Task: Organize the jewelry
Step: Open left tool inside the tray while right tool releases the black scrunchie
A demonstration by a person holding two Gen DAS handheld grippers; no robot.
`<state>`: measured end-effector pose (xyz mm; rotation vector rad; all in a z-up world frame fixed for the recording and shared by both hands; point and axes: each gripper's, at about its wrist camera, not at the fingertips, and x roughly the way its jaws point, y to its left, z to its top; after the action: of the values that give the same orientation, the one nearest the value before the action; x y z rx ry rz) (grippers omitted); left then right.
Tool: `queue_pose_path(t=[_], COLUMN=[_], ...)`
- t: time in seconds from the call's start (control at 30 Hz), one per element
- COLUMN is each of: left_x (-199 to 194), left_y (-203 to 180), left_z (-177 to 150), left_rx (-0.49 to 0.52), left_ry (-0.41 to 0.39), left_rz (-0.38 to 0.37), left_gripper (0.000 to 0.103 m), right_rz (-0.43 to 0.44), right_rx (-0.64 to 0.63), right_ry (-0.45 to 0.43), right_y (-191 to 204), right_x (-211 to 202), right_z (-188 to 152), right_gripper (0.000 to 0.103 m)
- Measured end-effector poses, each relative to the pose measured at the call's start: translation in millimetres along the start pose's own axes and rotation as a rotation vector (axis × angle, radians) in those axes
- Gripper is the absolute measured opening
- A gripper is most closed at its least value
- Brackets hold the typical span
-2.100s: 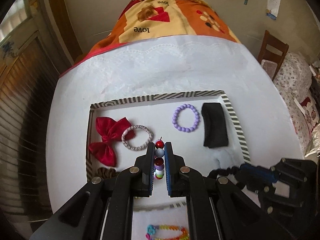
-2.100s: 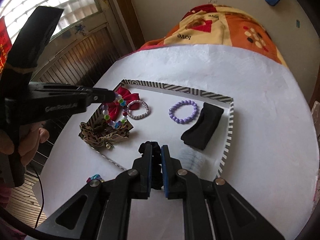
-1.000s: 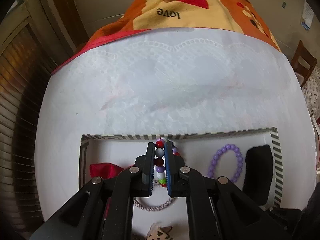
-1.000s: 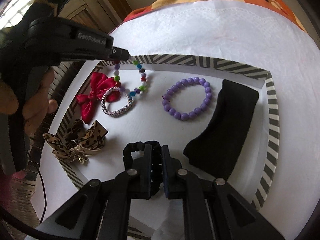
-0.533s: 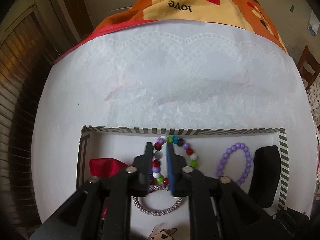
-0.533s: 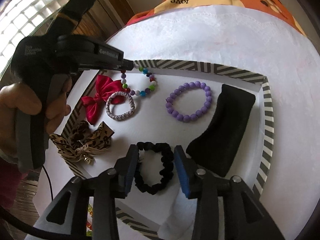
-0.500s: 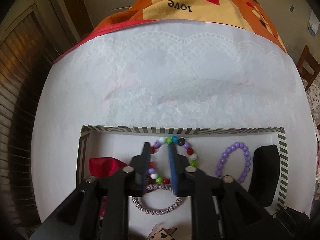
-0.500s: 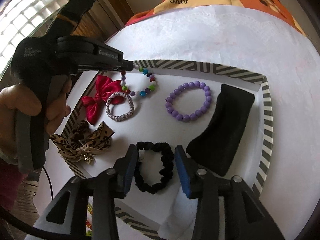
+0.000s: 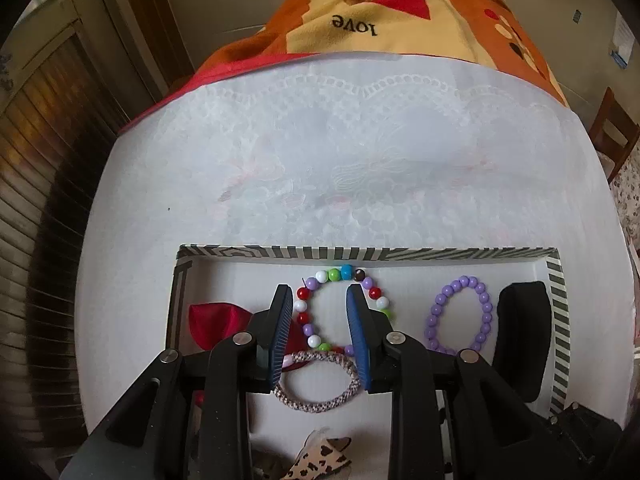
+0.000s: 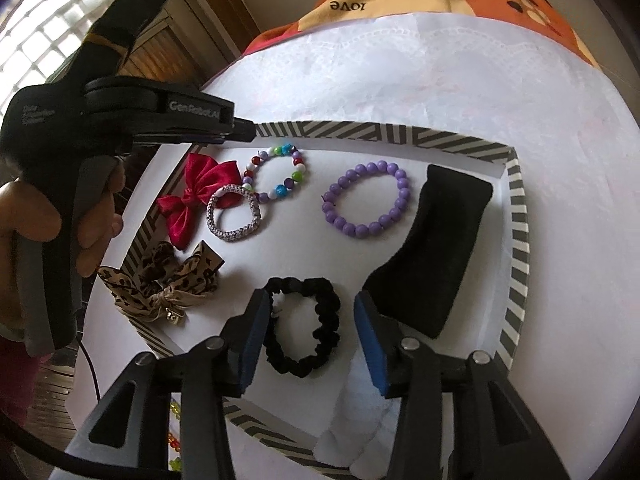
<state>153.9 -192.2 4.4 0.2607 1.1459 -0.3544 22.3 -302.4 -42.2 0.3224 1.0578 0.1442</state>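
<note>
Both tongs opening, left gripper point(image 9: 320, 300) over multicolour bracelet point(image 9: 340, 276), right gripper point(image 10: 310, 312) over black scrunchie point(image 10: 316, 320), could maybe snag lifting out.

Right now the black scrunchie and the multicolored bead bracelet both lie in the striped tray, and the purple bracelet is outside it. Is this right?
Not quite. The purple bracelet also lies inside the striped tray, between the multicolored bead bracelet and a black pad; the right wrist view shows it. The black scrunchie is in the tray.
</note>
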Motion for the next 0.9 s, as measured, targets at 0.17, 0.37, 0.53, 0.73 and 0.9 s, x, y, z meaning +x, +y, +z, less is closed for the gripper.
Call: queue_pose_path(t=[0.17, 0.37, 0.53, 0.73, 0.9], left_x=[-12.5, -31.2, -51.0, -74.6, -89.2], left_y=[-1.2, 0.5, 3.2, 6.4, 8.5], left_z=[-4.5, -15.2, -30.8, -51.7, -69.9], left_rx=[-0.003, -0.013, -0.023, -0.022, -0.014], left_ry=[-0.008, -0.022, -0.040, -0.072, -0.091], left_rz=[0.001, -0.009, -0.030, -0.014, 0.004], left_gripper=[0.008, 0.008, 0.008, 0.008, 0.008], right_rz=[-0.019, -0.050, -0.064, -0.077, -0.091], right_rx=[0.009, 0.018, 0.017, 0.002, -0.013], right_ry=[-0.015, -0.033, -0.041, -0.053, -0.066], right_y=[-1.4, -3.6, -1.9, 7.9, 15.9], right_x=[-6.1, -16.5, -28.8, -42.1, -54.4], right_z=[-0.3, -3.3, -9.6, -19.0, -28.2], right_gripper=[0.047, 0.053, 0.054, 0.054, 0.055])
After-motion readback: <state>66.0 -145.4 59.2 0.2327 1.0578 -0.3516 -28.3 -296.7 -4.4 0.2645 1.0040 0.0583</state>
